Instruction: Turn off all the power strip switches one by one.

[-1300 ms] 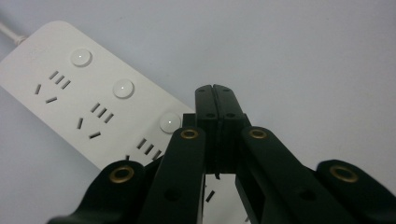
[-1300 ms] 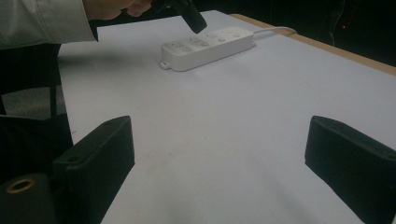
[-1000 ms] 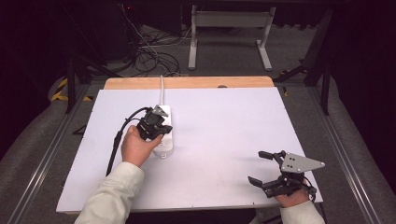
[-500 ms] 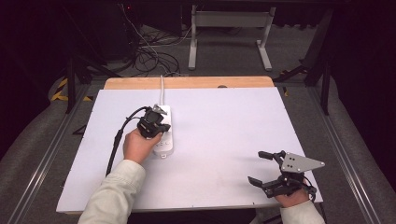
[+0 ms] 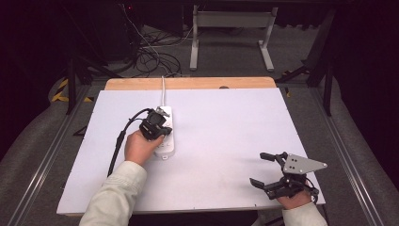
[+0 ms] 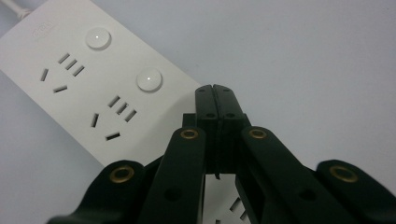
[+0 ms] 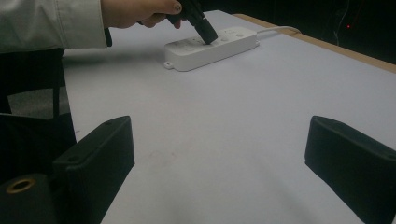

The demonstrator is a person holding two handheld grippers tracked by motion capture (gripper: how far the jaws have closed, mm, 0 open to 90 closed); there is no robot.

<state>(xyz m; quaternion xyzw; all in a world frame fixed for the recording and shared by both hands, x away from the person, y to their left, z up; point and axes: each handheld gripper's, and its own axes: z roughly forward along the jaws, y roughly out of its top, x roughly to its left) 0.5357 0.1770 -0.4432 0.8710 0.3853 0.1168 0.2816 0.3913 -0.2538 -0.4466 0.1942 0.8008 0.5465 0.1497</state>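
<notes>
High view: left gripper (image 5: 157, 123) has edged slightly along the power strip (image 5: 165, 136) since earlier, jaws pressed together, empty, tips over a socket. Right gripper (image 5: 268, 170) unmoved, jaws wide, holding nothing.

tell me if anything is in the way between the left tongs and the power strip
Nothing visible is. The left tongs, shut with nothing between them, point down right over the white power strip, near its round buttons. The strip's top around the tips is bare. Whether the tips touch it cannot be told.
</notes>
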